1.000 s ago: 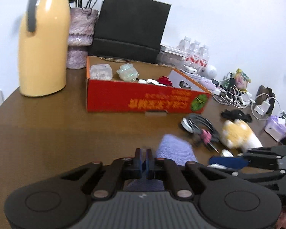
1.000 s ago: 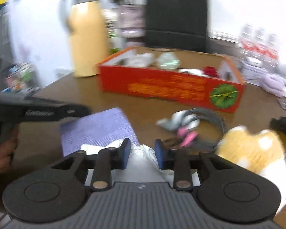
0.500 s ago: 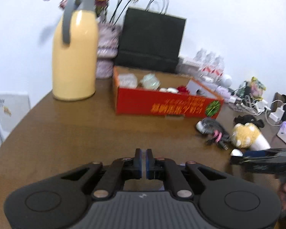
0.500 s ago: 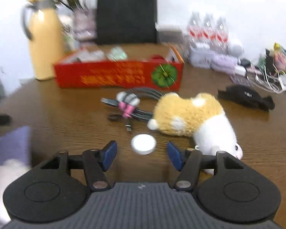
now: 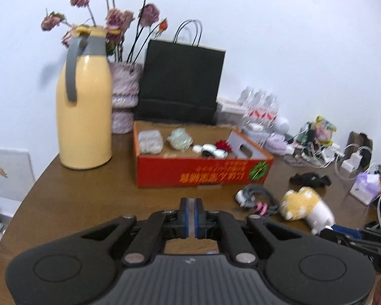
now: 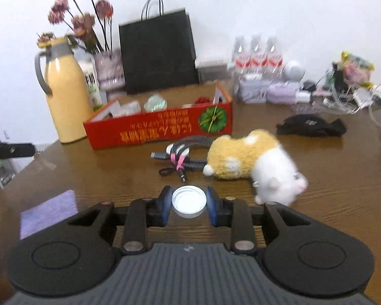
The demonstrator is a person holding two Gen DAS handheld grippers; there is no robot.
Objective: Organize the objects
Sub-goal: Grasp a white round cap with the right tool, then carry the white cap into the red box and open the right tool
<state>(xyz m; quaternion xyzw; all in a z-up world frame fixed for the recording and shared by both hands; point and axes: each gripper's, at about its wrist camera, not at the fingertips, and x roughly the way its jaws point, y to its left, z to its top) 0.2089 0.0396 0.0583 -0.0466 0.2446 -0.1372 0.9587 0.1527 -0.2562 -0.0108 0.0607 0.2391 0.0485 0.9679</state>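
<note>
1. My right gripper is closing, its blue pads flanking the white cap low in the frame's centre.
2. My left gripper has its pads pressed together on nothing.
3. The red box sits mid-frame, left of centre; the plush hamster lies to its right.

Both wrist views low over table, facing wall; share red box, plush toy.

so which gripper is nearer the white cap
Right. The right gripper has the white cap between its fingers, jaws closing on it. The left gripper is shut on nothing, off to the cap's left over bare table.
</note>
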